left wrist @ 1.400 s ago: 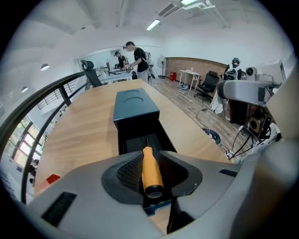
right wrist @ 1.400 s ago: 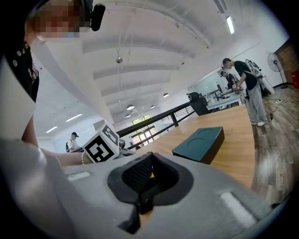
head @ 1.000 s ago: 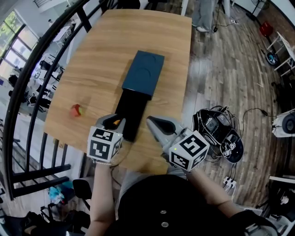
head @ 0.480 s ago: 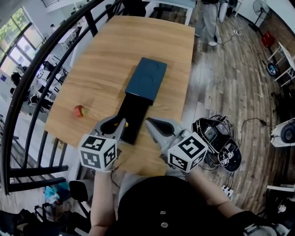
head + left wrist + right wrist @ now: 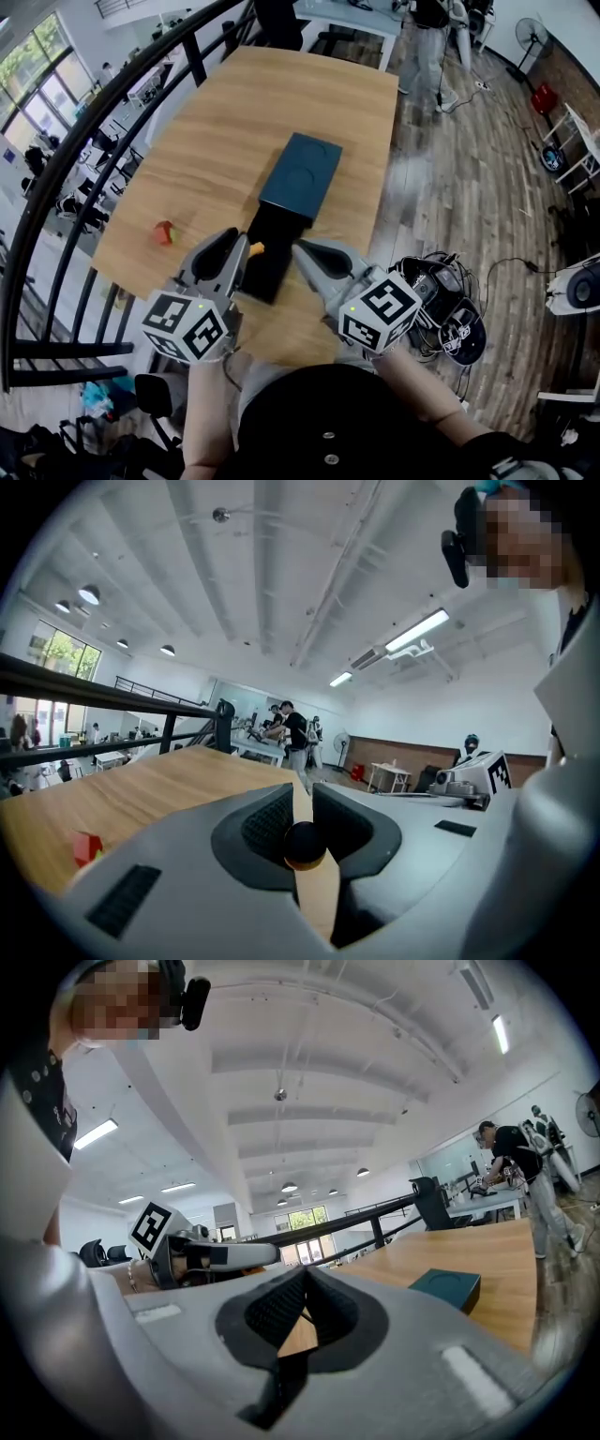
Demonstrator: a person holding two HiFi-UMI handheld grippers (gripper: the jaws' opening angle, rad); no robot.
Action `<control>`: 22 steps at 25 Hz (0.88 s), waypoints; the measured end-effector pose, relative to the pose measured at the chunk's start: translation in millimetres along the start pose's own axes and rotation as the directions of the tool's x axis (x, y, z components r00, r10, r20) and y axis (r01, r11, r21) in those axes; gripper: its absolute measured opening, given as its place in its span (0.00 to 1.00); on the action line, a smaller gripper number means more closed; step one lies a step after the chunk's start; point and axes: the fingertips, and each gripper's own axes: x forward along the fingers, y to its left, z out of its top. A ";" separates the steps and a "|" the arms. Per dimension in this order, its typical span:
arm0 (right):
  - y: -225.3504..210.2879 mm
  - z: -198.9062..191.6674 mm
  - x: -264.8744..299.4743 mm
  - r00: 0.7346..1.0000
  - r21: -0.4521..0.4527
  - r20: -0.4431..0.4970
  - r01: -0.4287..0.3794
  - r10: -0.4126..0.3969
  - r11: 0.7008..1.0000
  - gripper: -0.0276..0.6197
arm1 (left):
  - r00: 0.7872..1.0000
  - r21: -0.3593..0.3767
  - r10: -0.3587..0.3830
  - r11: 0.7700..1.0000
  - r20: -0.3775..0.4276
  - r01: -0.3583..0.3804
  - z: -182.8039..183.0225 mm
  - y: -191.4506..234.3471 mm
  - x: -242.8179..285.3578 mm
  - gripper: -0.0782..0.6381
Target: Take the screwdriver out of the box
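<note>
Head view: seeing dark teal box (image 5: 302, 176) mid-counter (image 5: 225, 141), with black drawer (image 5: 274, 234) slid out toward the near edge. Seeing left gripper (image 5: 242, 251) at the drawer's left edge, with the orange end of the screwdriver (image 5: 256, 249) poking past its tips over the drawer. Can't tell from here whether it clears the drawer. Seeing right gripper (image 5: 302, 251) just right of the drawer, narrowed to a point. Spotting small red object (image 5: 165, 232) alone on the counter to the left, well apart from the box. Left gripper view: looking about level across the counter (image 5: 141, 794). Catching left gripper (image 5: 302, 803) closing, pads pressing on the screwdriver (image 5: 305, 844), whose black round end sits between them with orange below. Seeing red object (image 5: 87, 847) low left. Right gripper view: reading right gripper (image 5: 302, 1277) as together at the tips, holding nothing. Seeing box (image 5: 445, 1288) on the counter (image 5: 487, 1251) ahead to the right, and left gripper's marker cube (image 5: 155, 1227) off to the left.
</note>
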 end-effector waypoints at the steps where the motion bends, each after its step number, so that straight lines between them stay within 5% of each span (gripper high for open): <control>1: 0.8 3.1 1.1 1.000 -0.010 0.006 -0.001 0.001 1.000 0.04 | 1.000 -0.013 -0.003 1.000 0.030 0.004 4.9 -0.9 -2.0 0.22; 8: 6.3 13.1 6.1 0.999 -0.033 0.031 -0.017 0.018 0.999 0.04 | 0.989 -0.091 -0.016 0.995 0.149 0.030 16.2 0.8 -13.0 0.22; 22: 14.6 2.8 1.9 1.000 -0.025 0.002 -0.020 0.021 0.999 0.04 | 0.989 -0.141 -0.048 0.988 0.137 0.068 0.4 -2.3 -16.8 0.22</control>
